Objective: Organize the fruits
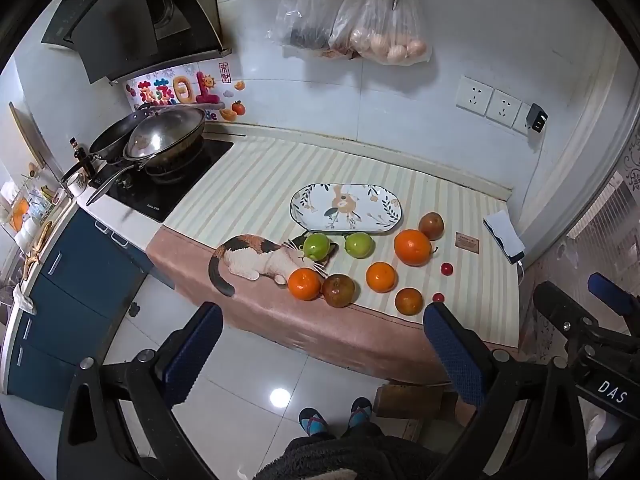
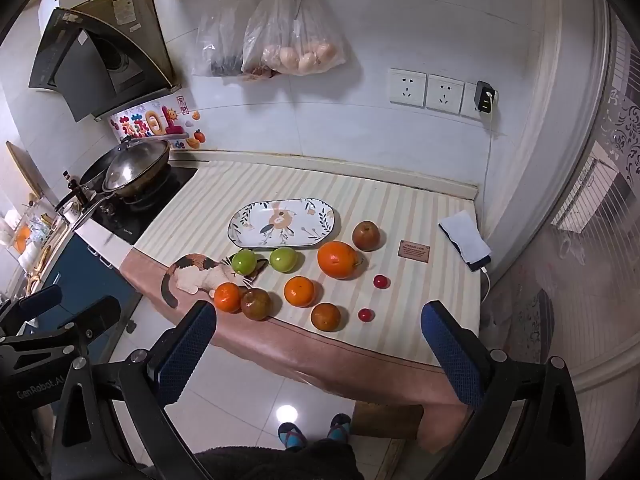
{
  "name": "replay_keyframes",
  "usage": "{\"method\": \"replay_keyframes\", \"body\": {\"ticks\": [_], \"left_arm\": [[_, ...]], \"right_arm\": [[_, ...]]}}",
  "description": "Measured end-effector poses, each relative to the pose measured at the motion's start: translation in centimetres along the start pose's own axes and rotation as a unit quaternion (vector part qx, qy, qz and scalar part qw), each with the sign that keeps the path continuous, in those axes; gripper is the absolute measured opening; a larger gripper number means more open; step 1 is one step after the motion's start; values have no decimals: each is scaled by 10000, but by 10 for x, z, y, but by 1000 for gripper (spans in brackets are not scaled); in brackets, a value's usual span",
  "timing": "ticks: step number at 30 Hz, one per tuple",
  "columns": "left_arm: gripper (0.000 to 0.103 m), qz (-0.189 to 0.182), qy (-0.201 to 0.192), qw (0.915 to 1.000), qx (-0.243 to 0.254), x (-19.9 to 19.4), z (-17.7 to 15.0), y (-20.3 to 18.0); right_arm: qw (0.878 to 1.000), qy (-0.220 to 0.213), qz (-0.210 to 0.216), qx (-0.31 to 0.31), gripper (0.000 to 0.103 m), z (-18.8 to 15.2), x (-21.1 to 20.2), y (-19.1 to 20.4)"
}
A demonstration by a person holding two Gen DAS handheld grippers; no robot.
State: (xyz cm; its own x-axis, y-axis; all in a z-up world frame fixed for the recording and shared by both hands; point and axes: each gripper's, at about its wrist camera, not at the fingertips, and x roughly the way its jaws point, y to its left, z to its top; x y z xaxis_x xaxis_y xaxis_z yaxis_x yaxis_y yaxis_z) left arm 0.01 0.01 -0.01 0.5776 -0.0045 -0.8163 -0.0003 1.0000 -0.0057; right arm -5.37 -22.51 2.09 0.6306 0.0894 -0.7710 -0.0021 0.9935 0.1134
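Observation:
Loose fruit lies on the striped table mat in front of an empty oval patterned plate (image 1: 347, 208) (image 2: 285, 224). There are two green apples (image 1: 317, 246) (image 2: 283, 259), a big orange (image 1: 412, 247) (image 2: 338, 259), smaller oranges (image 1: 305, 284) (image 2: 299, 291), brownish fruits (image 1: 339, 290) (image 2: 366, 235) and two small red fruits (image 1: 447, 268) (image 2: 365, 314). My left gripper (image 1: 320, 356) is open and empty, held above the floor before the table's front edge. My right gripper (image 2: 320, 356) is open and empty in the same stance, to the right of the left one.
A stove with pans (image 1: 160, 140) stands at the left of the counter. A phone on a charging cable (image 2: 466, 246) lies at the table's right edge, next to a small brown card (image 2: 414, 250). Bags (image 2: 292, 40) hang on the back wall. My feet (image 2: 312, 432) show on the tiled floor.

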Motion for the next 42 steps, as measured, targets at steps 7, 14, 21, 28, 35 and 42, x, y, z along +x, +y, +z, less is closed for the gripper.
{"method": "replay_keyframes", "body": {"ticks": [7,14,21,28,35,42], "left_arm": [[103,-4,-28,10000,15,-2,3,0],[103,-22,-90,10000,12,-1,11,-2],[103,-12,-130,9999,46,-5,8,-5],[103,-10,-131,9999,50,-4,7,-5],[103,-15,-129,9999,51,-3,7,-4],[103,-18,-128,9999,48,-3,6,-4]], "right_arm": [[10000,11,-42,-38,103,0,0,3],[10000,-32,-70,7,103,-3,1,1],[10000,51,-38,12,103,5,8,-1],[10000,22,-74,1,103,3,7,1],[10000,17,-57,-2,103,4,7,1],[10000,7,-24,-6,103,7,5,2]]}}
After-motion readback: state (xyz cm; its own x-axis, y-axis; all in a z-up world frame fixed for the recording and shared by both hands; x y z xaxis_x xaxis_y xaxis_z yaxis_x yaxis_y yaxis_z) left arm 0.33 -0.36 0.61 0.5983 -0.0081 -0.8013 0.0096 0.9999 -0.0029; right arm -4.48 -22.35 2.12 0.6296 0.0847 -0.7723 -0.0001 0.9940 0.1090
